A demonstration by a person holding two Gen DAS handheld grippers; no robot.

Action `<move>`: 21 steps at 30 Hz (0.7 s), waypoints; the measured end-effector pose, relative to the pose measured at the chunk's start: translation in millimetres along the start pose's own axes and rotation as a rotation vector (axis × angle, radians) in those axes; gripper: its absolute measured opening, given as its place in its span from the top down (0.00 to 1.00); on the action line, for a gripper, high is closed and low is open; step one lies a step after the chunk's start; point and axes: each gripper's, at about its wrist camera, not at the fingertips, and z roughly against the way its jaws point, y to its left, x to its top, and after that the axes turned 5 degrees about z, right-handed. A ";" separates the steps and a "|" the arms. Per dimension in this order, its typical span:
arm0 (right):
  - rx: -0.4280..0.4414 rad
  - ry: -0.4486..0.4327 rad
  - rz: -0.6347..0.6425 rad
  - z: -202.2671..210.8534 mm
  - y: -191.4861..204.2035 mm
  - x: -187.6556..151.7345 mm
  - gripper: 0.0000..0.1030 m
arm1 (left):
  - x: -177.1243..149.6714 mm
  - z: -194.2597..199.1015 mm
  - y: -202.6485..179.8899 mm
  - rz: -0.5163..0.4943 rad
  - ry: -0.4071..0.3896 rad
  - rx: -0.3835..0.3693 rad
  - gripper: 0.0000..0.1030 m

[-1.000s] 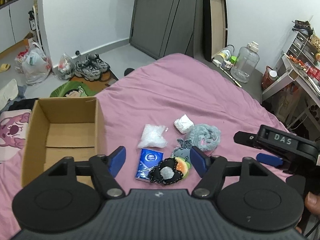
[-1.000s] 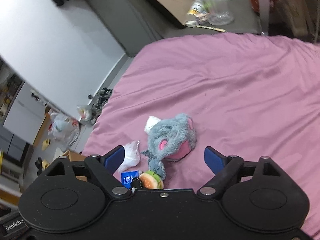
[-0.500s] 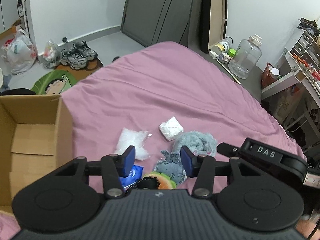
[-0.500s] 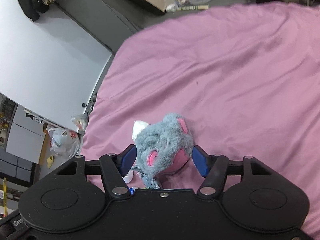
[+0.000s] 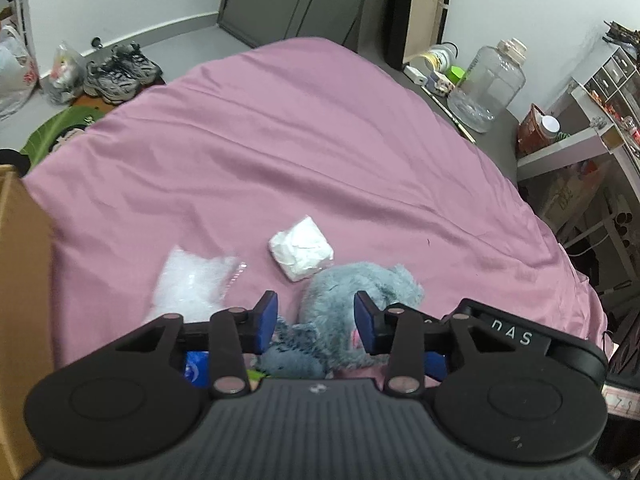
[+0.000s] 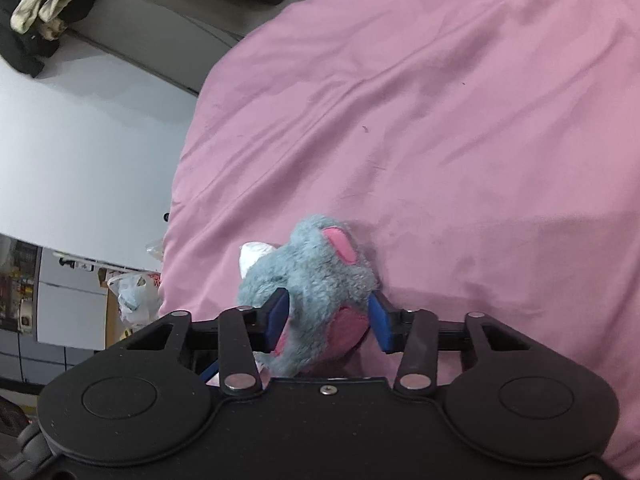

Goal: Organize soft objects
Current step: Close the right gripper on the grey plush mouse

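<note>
Both claws lower now, closing around plush point(image 6: 316, 280)

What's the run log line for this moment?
left gripper: closing over small plush | right gripper: closing on grey plush | box: left of bed

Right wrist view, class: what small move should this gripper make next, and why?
Probably finish closing. The right gripper has its blue pads on both sides of the grey plush toy lying on the pink bedsheet, jaws closing, fur already bulging between them. A firm pinch should come before any lift.
</note>
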 end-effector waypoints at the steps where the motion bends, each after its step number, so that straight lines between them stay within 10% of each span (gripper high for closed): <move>1: 0.002 0.003 -0.012 -1.5 -2.6 0.8 0.62 | 0.0 -4.4 -0.2 0.004 0.006 -0.003 0.62; 21: 0.022 -0.016 -0.018 0.9 -6.8 -2.4 0.74 | -14.0 -21.2 -3.5 0.111 -0.020 -0.047 0.85</move>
